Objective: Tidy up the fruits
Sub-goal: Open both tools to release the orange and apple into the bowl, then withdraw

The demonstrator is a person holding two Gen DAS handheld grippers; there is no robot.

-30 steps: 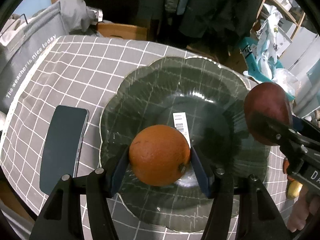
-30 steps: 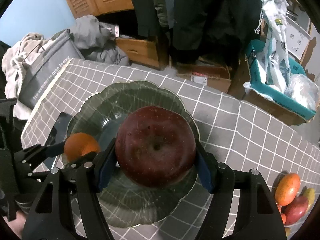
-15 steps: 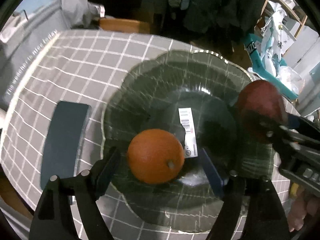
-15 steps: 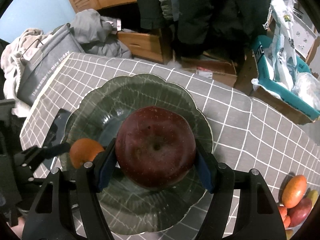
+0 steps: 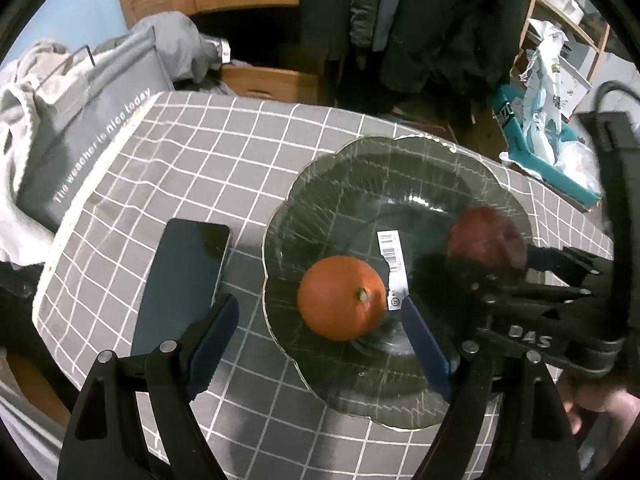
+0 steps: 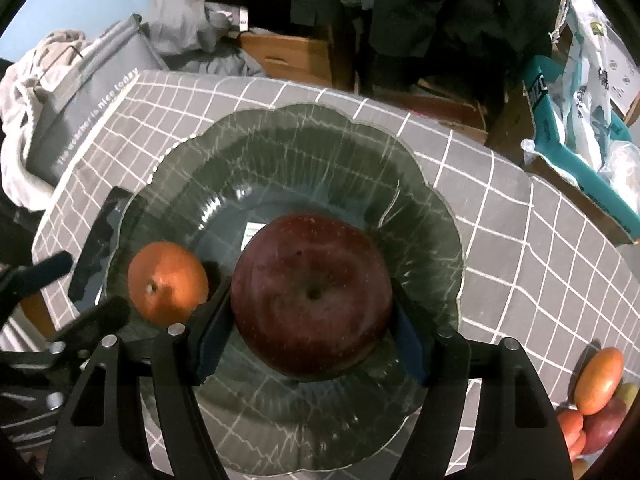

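Clamped on a dark red apple (image 6: 311,295), right claw (image 6: 312,322) low over a green glass plate (image 6: 432,216), blue pads (image 6: 211,330) pressing the fruit's widest flanks, stem pit facing the lens. Probably firm, smooth-skinned and fairly heavy; best taken across the middle, where already gripped. Beside it, left claw (image 5: 320,344) standing apart, jaws opening, touching nothing. Orange (image 5: 341,298) loose on the plate (image 5: 400,160) between and just ahead of those spread pads, nearer the right-hand one, beside a barcode sticker (image 5: 391,249). Round, dimpled, likely to roll on slick glass. Dark phone (image 5: 182,276) flat on the checked cloth (image 5: 208,152), off the left pad
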